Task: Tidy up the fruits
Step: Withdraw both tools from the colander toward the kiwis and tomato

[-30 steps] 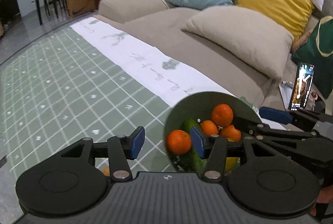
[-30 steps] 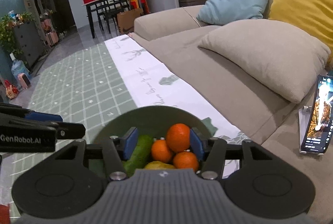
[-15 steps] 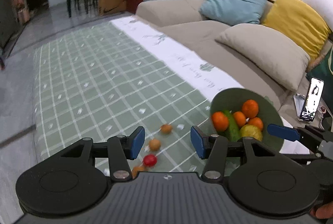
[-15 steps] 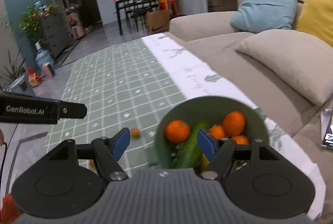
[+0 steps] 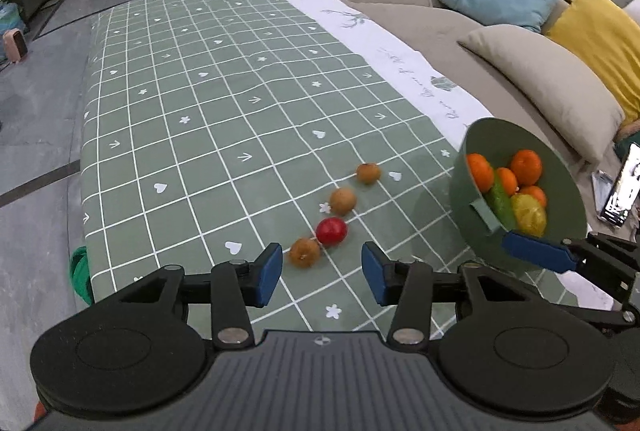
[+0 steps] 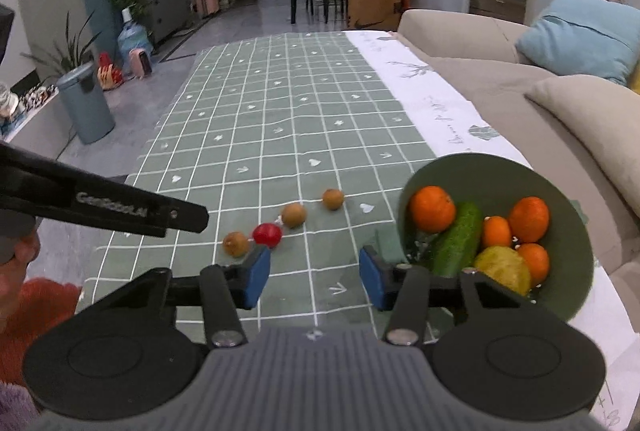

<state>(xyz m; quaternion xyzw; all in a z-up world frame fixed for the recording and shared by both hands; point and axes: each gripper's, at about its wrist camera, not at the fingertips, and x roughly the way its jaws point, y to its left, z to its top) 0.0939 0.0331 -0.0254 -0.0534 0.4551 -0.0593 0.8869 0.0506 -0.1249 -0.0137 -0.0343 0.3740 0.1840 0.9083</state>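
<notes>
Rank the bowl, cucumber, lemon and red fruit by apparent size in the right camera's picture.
1. Bowl
2. Cucumber
3. Lemon
4. Red fruit

The red fruit lies slightly farther away, though it looks truly smallest.

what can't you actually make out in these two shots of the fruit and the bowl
- Round green bowl: the right gripper covers its near rim in the right wrist view.
- Yellow fruit: half buried under oranges; type unclear.
- Four small loose fruits: motion-blurred in both views.
- Propped phone: cut off at the left wrist view's edge.
</notes>
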